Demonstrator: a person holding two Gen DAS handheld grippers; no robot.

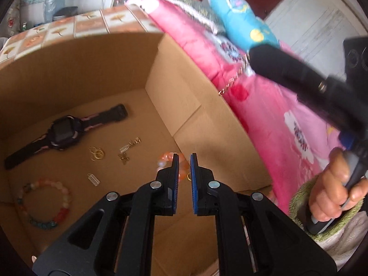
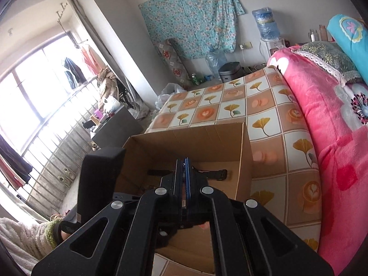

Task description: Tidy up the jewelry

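The left gripper (image 1: 184,158) is held with jaws slightly parted and empty above an orange bead bracelet (image 1: 171,163) on the cardboard box (image 1: 193,105) floor. The right gripper (image 2: 183,168) jaws are pressed together; whether a chain is pinched cannot be told. The bracelet is judged light and slippery; 1 bead is best pinched.

The cardboard box (image 1: 188,105) is showing plain tan, and inside it the watch (image 1: 62,135) is showing black with pink edging beside small gold rings (image 1: 96,153), a multicoloured bead bracelet (image 1: 43,203) and an orange-and-white bead bracelet (image 1: 164,161). The left tool (image 1: 184,161) is showing black with blue pads. The bedsheet (image 2: 260,105) is showing orange and white squares with yellow ginkgo leaves, the blanket (image 2: 322,115) is glowing pink with flowers, and the pillow (image 2: 349,36) is showing bright blue.
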